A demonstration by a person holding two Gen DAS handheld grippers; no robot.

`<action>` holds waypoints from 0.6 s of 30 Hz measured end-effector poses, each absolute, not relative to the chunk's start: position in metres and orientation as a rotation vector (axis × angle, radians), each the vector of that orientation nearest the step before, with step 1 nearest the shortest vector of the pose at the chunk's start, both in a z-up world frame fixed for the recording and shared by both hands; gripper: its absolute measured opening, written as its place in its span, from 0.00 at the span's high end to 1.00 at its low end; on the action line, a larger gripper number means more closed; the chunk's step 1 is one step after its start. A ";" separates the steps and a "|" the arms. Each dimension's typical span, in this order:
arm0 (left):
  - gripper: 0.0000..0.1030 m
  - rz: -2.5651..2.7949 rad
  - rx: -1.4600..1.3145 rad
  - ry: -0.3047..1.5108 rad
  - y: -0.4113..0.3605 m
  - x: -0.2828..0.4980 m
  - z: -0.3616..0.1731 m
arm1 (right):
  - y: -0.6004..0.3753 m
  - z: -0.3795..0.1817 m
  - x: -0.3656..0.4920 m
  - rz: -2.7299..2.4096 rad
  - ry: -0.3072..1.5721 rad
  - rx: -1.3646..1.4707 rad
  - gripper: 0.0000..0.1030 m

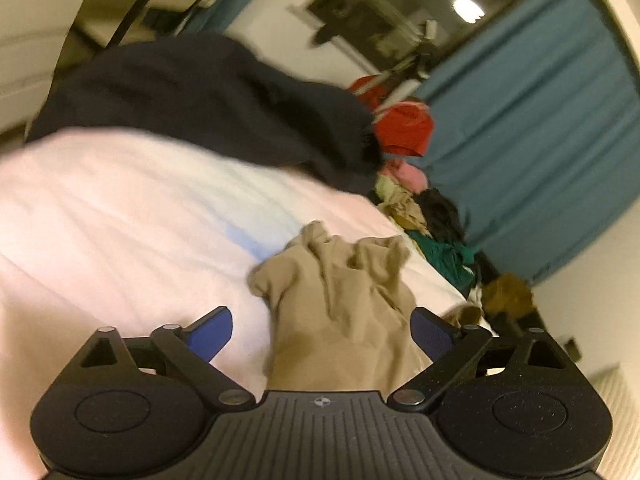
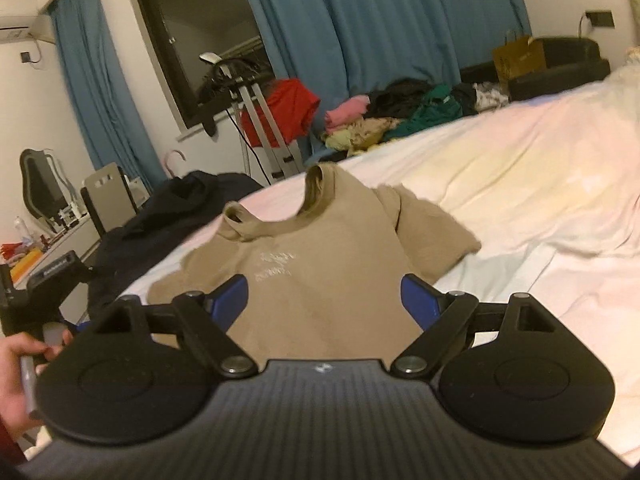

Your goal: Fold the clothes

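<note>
T-shirt (image 2: 320,280), tan, lies chest-up on the bed (image 2: 540,208), collar toward 12 o'clock, so I can reach its hem. My right gripper (image 2: 324,300) and left gripper (image 1: 322,332) both straddle it, jaws released, nothing pinched.

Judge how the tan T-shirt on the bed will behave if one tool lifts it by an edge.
The tan T-shirt looks floppy: its collar and sleeve already buckle on the bed, so it would likely drape. It probably weighs little and may slide on the sheet.
</note>
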State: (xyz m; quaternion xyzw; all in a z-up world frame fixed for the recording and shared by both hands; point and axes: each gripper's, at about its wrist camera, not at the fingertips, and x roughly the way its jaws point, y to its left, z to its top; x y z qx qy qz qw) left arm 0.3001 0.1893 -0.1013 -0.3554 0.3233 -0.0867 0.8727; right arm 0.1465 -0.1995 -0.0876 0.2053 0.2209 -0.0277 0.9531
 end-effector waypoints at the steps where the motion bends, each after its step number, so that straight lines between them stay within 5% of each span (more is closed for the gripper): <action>1: 0.19 -0.179 -0.778 0.689 0.191 0.307 -0.110 | -0.200 -0.095 0.153 -0.053 0.469 0.431 0.18; 7: 0.26 -0.217 -0.921 0.682 0.184 0.353 -0.150 | -0.208 -0.134 0.183 -0.020 0.559 0.516 0.18; 10: 0.48 -0.210 -0.880 0.634 0.174 0.369 -0.154 | -0.211 -0.146 0.196 -0.018 0.571 0.518 0.18; 12: 0.82 -0.205 -0.818 0.624 0.169 0.373 -0.153 | -0.212 -0.154 0.204 -0.034 0.583 0.503 0.18; 18: 0.90 -0.130 -0.836 0.491 0.187 0.351 -0.133 | -0.218 -0.164 0.220 -0.069 0.588 0.507 0.18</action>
